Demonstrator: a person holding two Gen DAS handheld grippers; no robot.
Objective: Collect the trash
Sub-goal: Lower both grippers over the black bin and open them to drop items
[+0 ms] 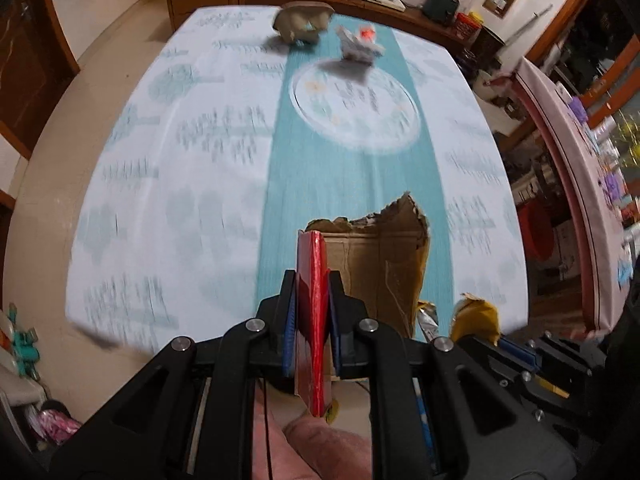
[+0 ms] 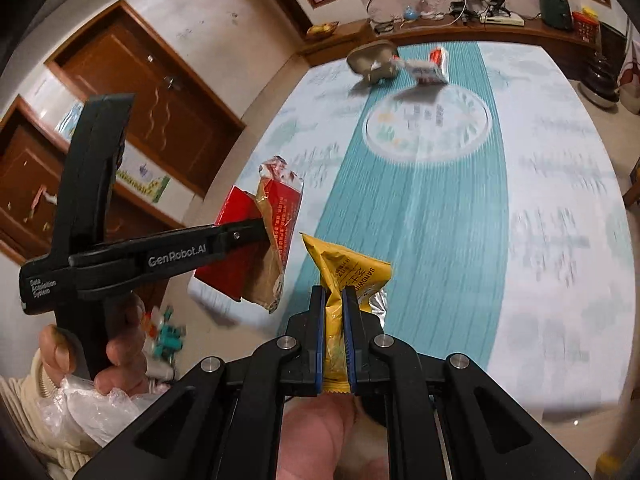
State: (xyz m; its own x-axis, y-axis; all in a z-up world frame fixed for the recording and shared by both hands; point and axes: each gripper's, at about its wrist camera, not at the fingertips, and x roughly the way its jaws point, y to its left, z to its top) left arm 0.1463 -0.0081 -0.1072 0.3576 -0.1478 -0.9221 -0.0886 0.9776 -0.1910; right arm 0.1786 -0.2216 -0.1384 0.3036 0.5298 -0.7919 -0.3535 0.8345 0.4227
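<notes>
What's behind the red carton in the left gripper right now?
In the left wrist view, torn brown cardboard rises just behind the red carton, attached or separate unclear. Beyond lies the teal-striped tablecloth. The carton and fingers hide the cardboard's lower left.

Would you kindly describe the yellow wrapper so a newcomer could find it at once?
Start at the table with the teal stripe down its middle. Over its near edge, the right gripper pinches a yellow wrapper. The red box in the left gripper is beside it; only this yellow wrapper reads "SANDWICH".

both claws, left (image 1: 313, 280) and right (image 2: 333, 300), clamped tight, angled downward.
</notes>
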